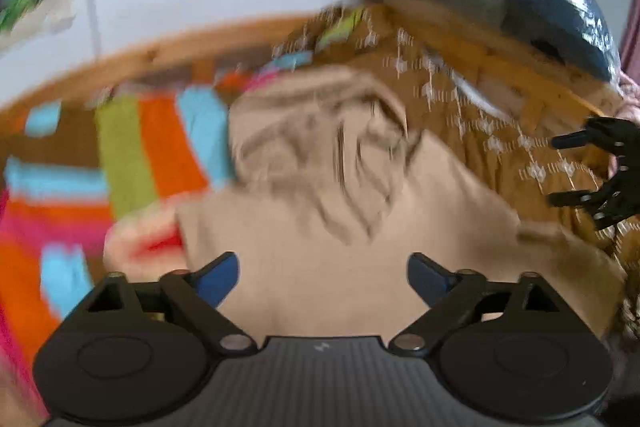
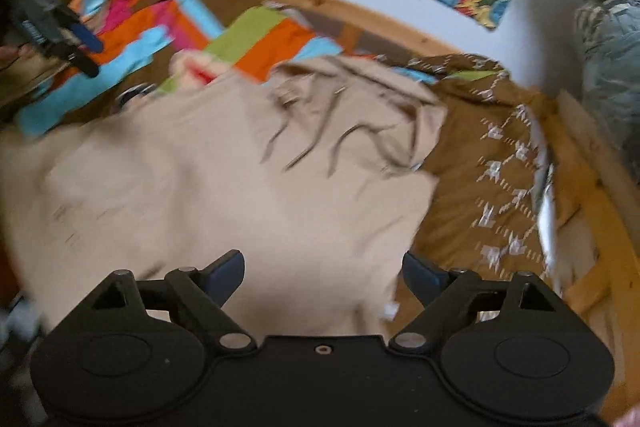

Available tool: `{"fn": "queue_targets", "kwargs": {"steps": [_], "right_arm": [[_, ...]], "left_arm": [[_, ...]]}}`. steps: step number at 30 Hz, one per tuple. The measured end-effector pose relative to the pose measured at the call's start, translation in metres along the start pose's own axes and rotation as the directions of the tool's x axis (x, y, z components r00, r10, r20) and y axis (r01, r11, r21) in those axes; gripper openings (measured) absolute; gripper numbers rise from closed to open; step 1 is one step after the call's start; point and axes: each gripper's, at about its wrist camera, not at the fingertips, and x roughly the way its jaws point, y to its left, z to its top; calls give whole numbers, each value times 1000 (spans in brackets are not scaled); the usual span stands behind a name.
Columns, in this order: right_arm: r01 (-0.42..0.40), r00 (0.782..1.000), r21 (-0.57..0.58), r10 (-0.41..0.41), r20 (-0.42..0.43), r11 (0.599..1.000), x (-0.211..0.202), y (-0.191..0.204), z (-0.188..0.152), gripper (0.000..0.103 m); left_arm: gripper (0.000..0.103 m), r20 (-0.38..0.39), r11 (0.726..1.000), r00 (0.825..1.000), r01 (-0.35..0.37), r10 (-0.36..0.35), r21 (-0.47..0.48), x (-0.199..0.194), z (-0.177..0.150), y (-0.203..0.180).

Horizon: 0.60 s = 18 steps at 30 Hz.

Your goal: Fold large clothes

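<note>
While both our grippers hang spread and empty, the beige garment [image 2: 224, 179] could slump out of its fold, since nothing pins its rumpled far end; it lies on the brown patterned cloth [image 2: 492, 163], with the left gripper [image 1: 322, 273] over its near part and the right gripper [image 2: 323, 269] over its near edge, no fingers touching it.

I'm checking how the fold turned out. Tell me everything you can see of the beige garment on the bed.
The beige garment looks like soft, plain cloth, spread mostly flat over a brown patterned bedspread and a multicoloured striped blanket. Its far end is bunched, with dark drawstring-like cords trailing across it. Blur hides finer detail. Both grippers hang above it, open, gripping nothing.
</note>
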Motion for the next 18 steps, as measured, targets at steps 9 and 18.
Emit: {"fn": "queue_targets", "kwargs": {"steps": [9, 18], "right_arm": [[-25, 993, 29, 21, 114, 999, 187, -89, 111, 62], [-69, 998, -32, 69, -6, 997, 345, -126, 200, 46]], "left_arm": [[66, 82, 975, 986, 158, -147, -156, 171, 39, 30], [29, 79, 937, 958, 287, -277, -199, 269, 45, 34]]}}
